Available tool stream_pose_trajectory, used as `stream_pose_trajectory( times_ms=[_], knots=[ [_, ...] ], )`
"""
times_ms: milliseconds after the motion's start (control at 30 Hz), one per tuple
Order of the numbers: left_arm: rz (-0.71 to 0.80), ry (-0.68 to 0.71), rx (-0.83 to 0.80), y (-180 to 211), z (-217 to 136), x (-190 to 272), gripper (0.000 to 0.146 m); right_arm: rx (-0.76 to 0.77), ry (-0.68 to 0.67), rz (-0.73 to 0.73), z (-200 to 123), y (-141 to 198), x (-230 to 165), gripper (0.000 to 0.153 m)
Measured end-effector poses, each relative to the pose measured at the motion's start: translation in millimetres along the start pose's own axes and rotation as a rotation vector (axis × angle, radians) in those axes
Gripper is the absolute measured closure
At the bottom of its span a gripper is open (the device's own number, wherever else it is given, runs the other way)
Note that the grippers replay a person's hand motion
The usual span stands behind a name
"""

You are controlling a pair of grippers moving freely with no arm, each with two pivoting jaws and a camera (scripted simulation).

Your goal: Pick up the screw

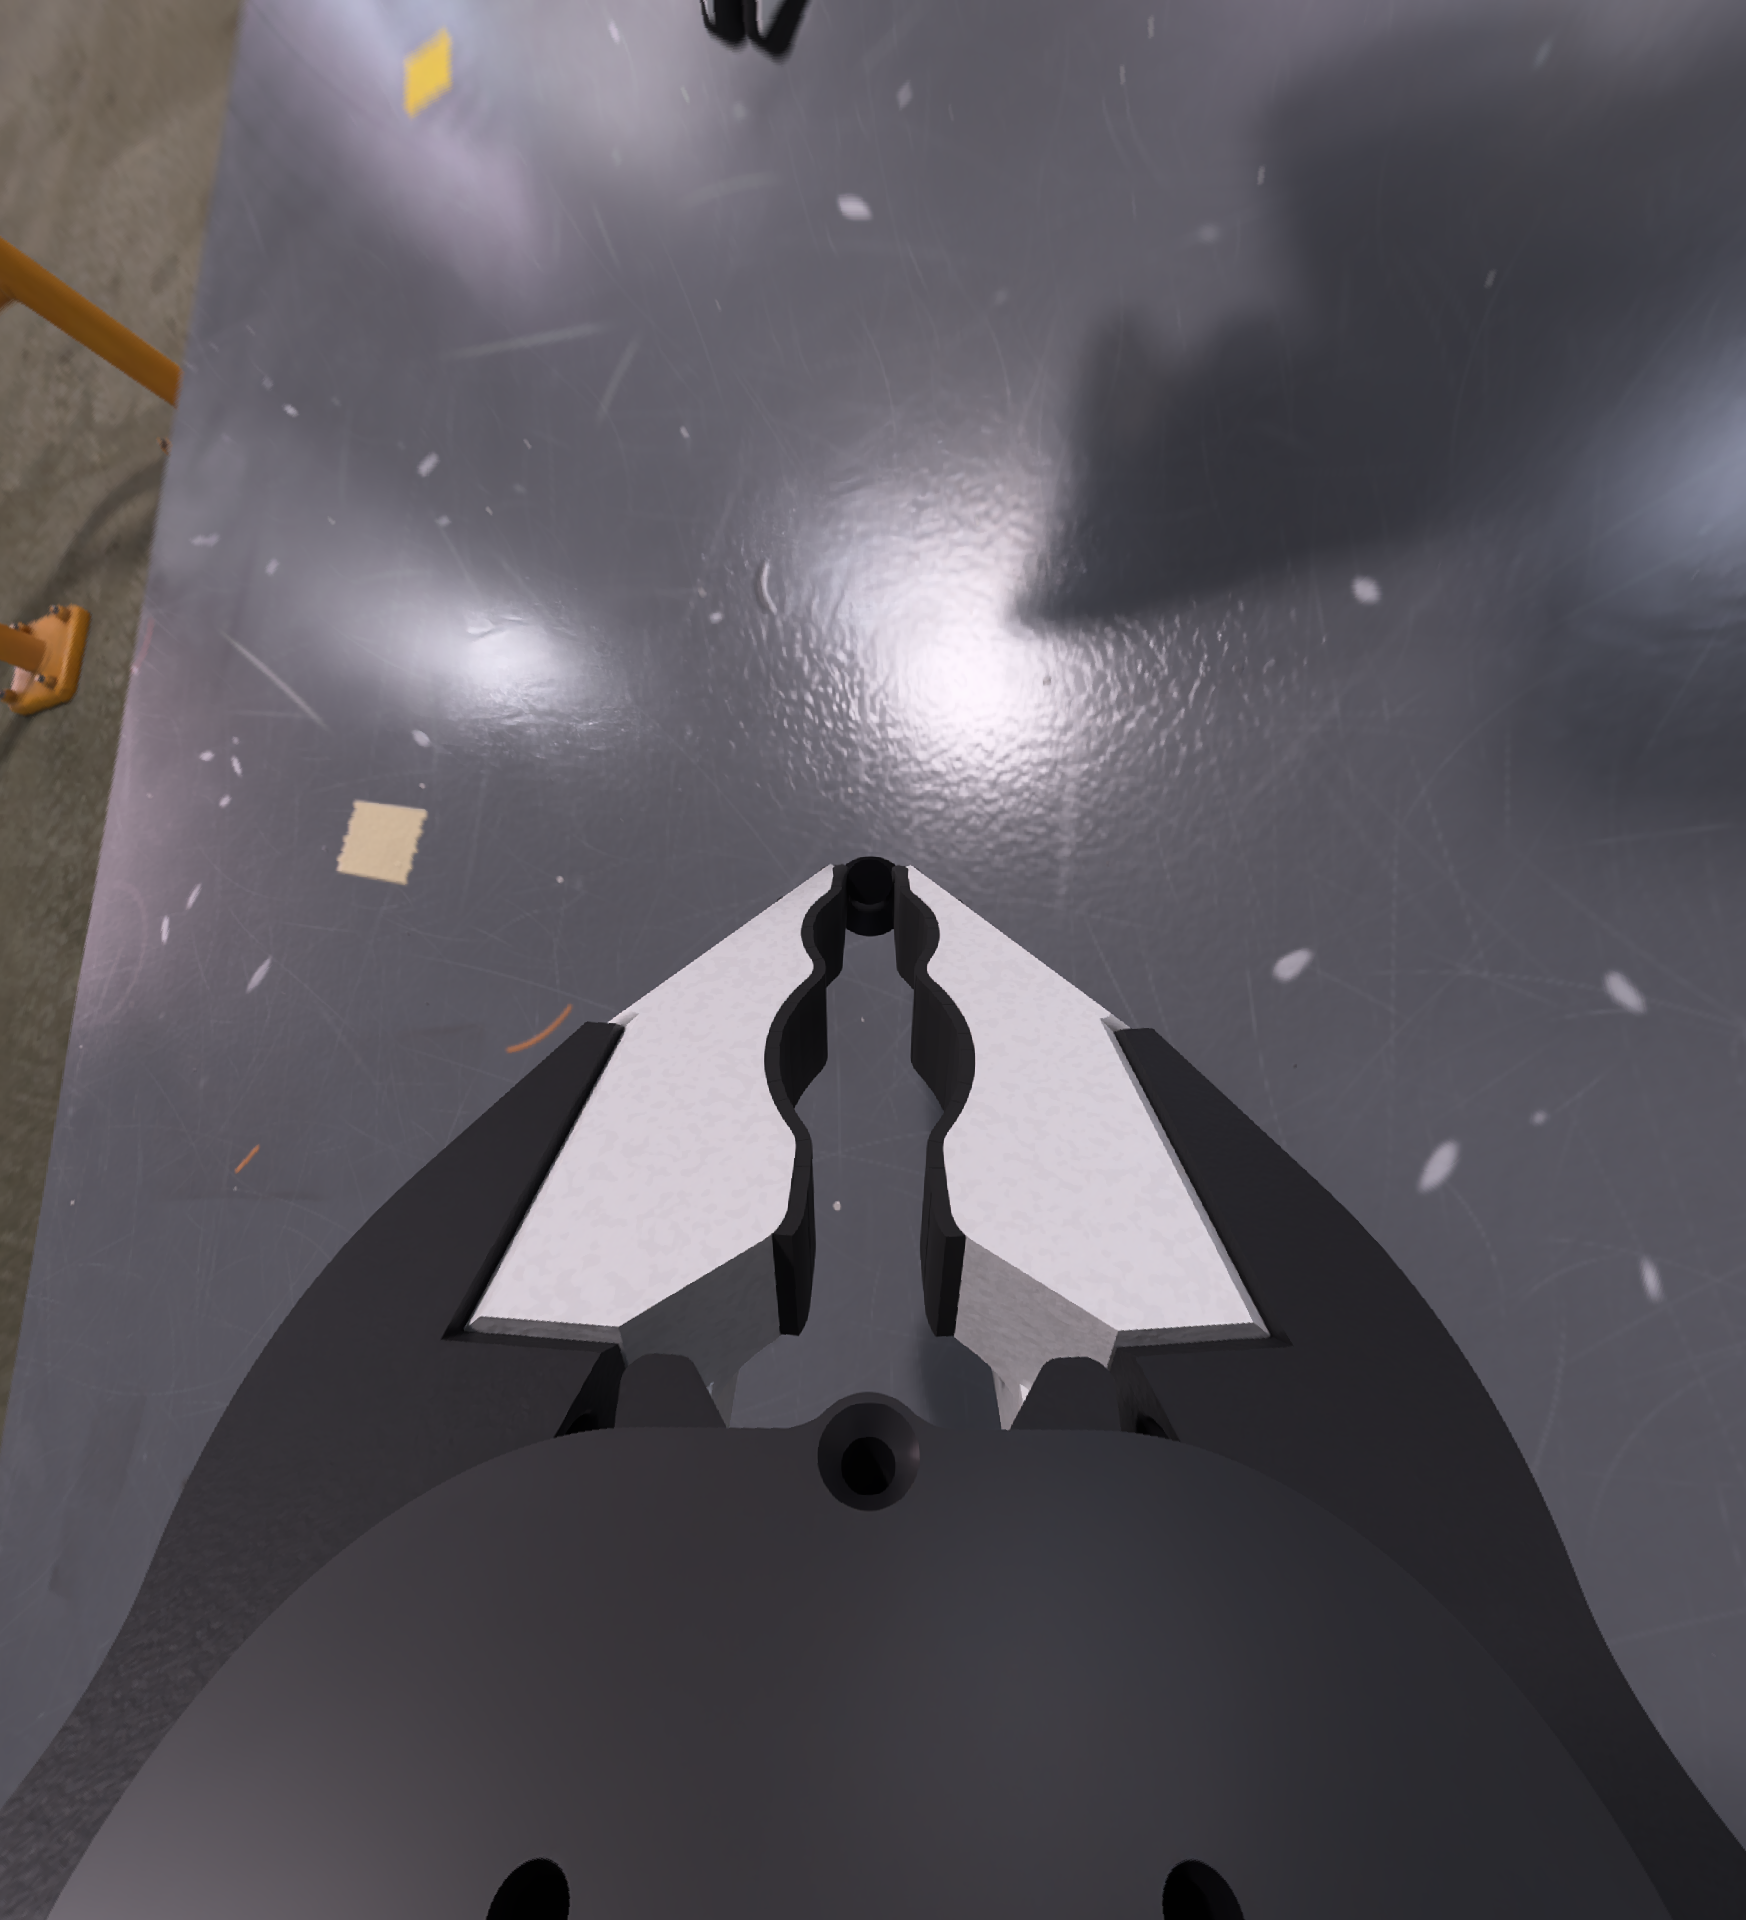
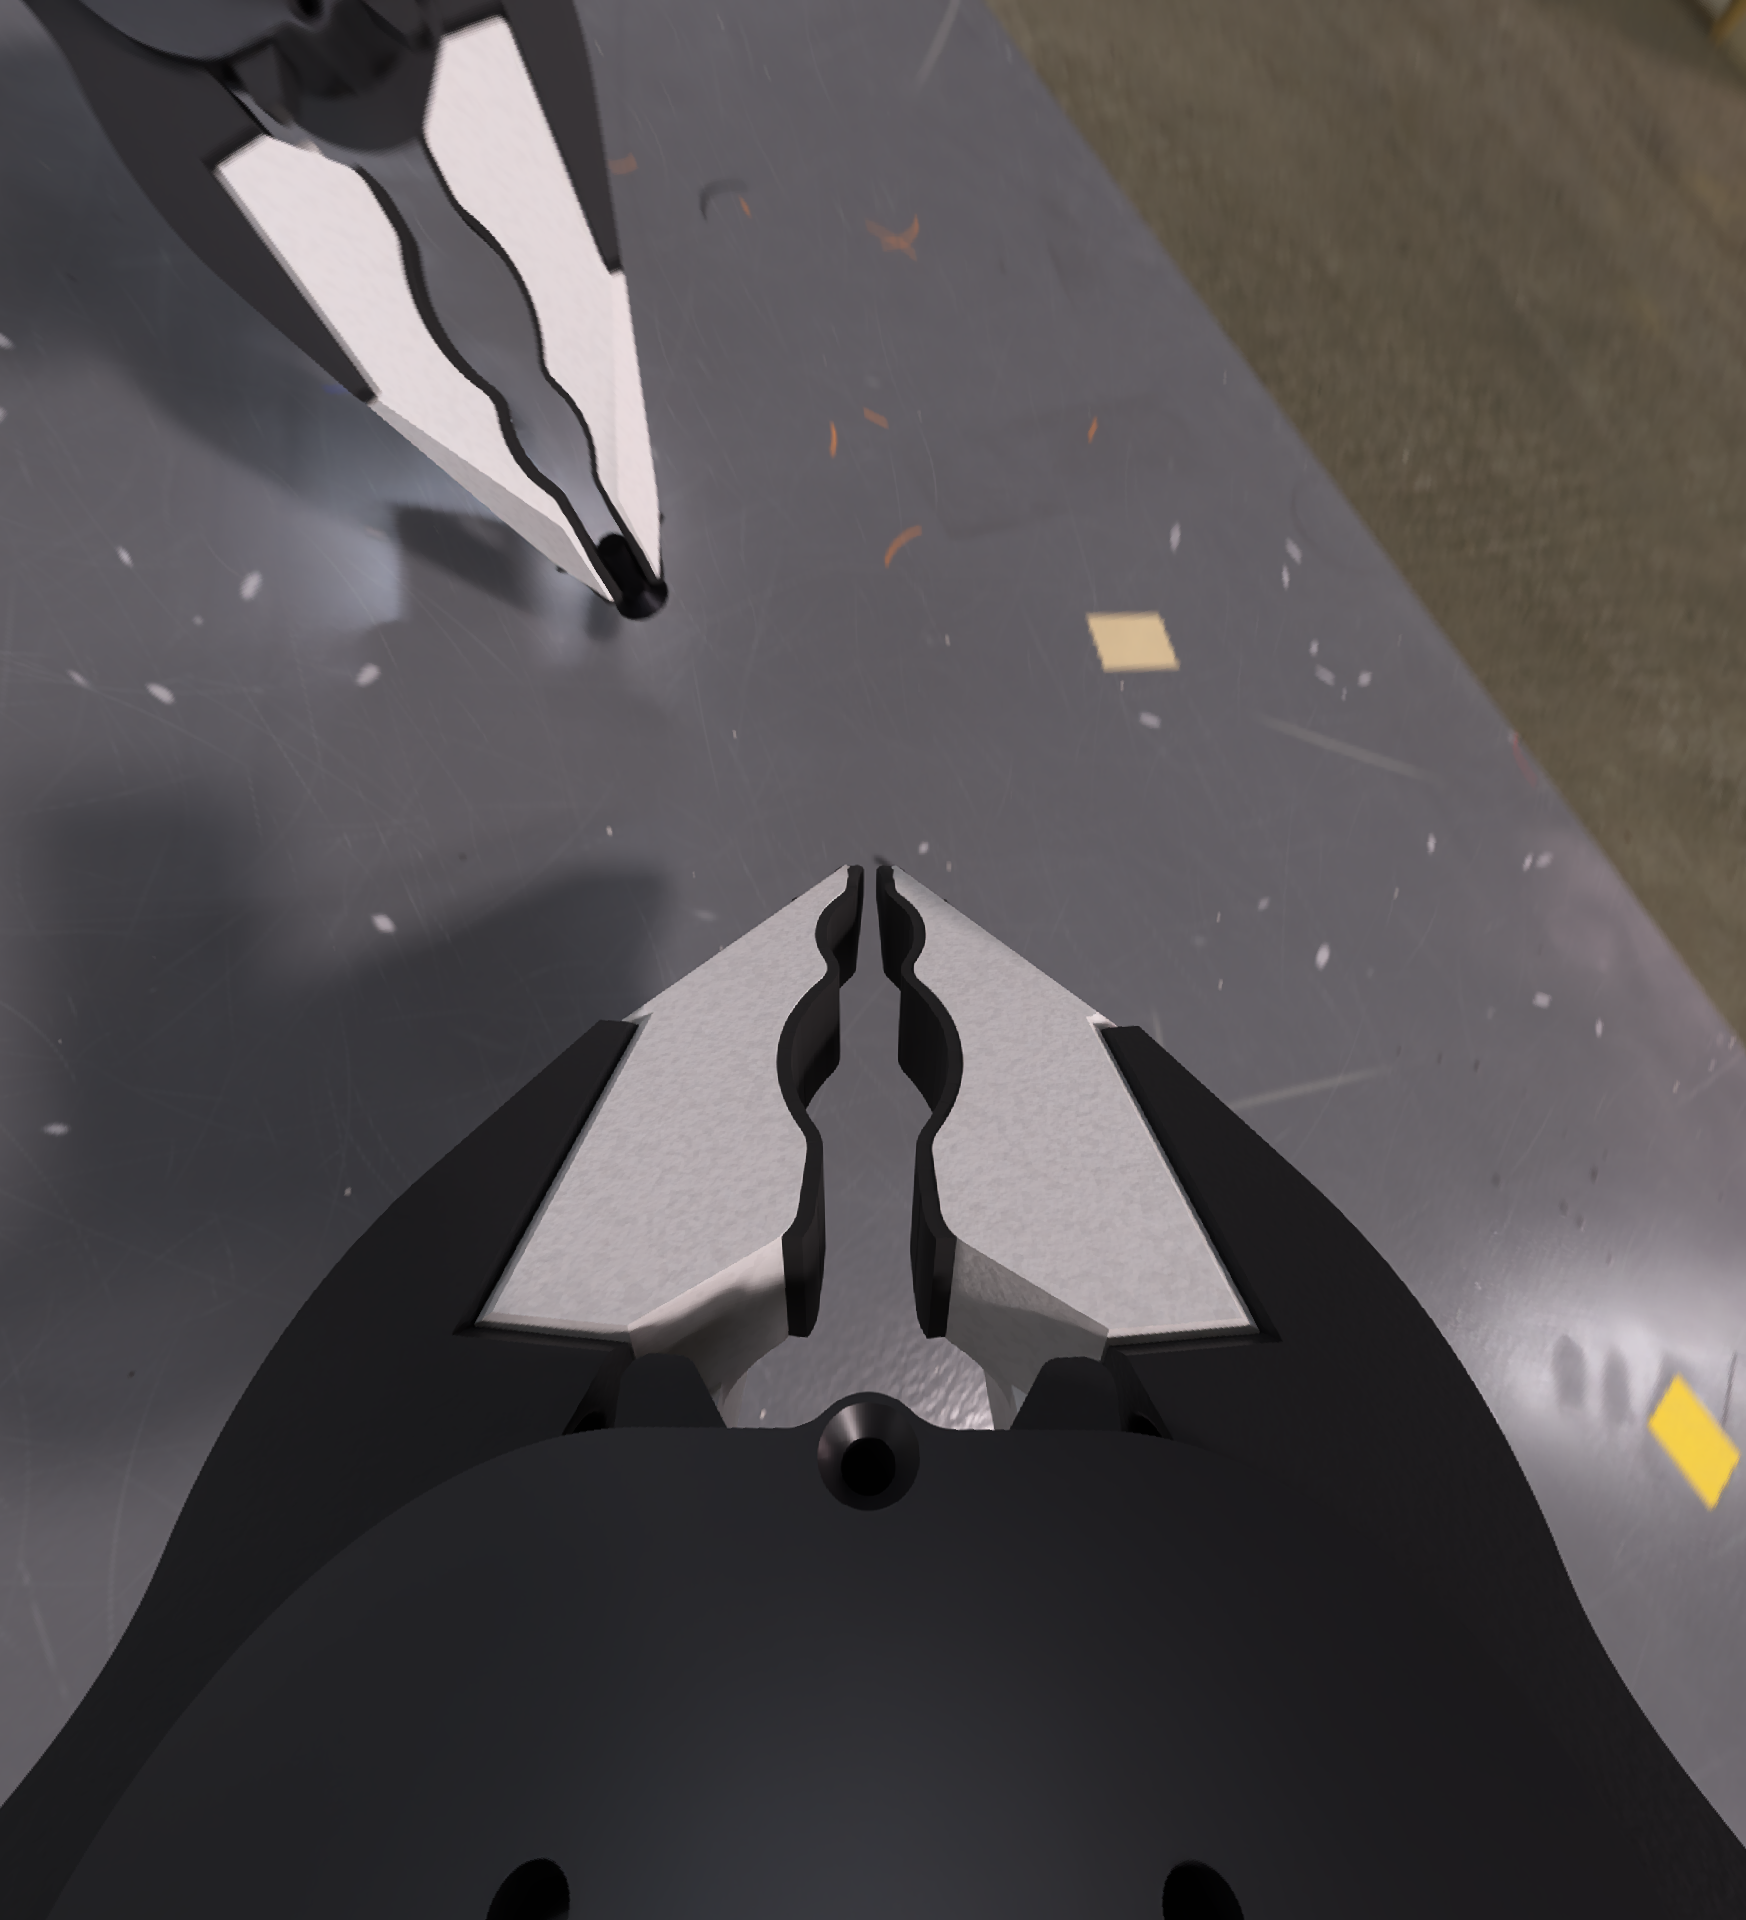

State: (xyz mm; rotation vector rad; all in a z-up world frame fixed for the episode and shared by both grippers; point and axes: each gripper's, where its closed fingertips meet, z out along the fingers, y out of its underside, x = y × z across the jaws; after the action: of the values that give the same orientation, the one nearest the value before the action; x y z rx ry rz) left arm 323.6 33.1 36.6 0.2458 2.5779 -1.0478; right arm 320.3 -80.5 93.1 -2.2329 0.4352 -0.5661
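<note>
The screw (image 1: 868, 894) is small and black. It sits pinched between the tips of my left gripper (image 1: 869, 883), which is shut on it above the grey table (image 1: 640, 520). In the right wrist view the left gripper (image 2: 632, 582) comes in from the upper left with the screw (image 2: 640, 594) sticking out of its tips, just off the table. My right gripper (image 2: 870, 875) is shut and empty, hovering over the table, nearer than the left gripper and to its right.
A beige paper square (image 1: 383, 842) (image 2: 1132, 641) and a yellow square (image 1: 428, 71) (image 2: 1693, 1439) lie on the table. The table edge (image 1: 152, 644) runs along the left, with an orange metal frame (image 1: 38, 312) on the floor beyond. The right gripper's tip (image 1: 749, 21) shows at the top.
</note>
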Motion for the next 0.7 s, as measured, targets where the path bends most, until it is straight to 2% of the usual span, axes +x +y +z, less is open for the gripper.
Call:
stream_pose_trajectory(
  times_ms=[233,300,367,467,600,700],
  knots=[
    [-0.163,0.073,0.321,-37,-30,-10,0.138,0.172,-0.065,-0.089,1,-40,-5,0.15],
    [-0.167,0.076,0.405,-46,-42,-14,0.138,0.218,-0.091,-0.12,1,-50,-9,0.15],
    [-0.069,0.004,0.415,-51,-51,-18,0.138,0.248,-0.1,-0.181,0,-60,-12,0.15],
    [0.198,-0.165,0.316,-53,-56,-19,0.138,0.242,-0.105,-0.299,-5,-70,-17,0.15],
    [0.494,-0.359,0.171,-55,-56,-25,0.138,0.145,-0.079,-0.504,-5,-72,-21,0.15],
    [0.601,-0.403,0.138,-60,-56,-22,0.138,0.042,-0.036,-0.674,-2,-69,-22,0.151]
  ],
)
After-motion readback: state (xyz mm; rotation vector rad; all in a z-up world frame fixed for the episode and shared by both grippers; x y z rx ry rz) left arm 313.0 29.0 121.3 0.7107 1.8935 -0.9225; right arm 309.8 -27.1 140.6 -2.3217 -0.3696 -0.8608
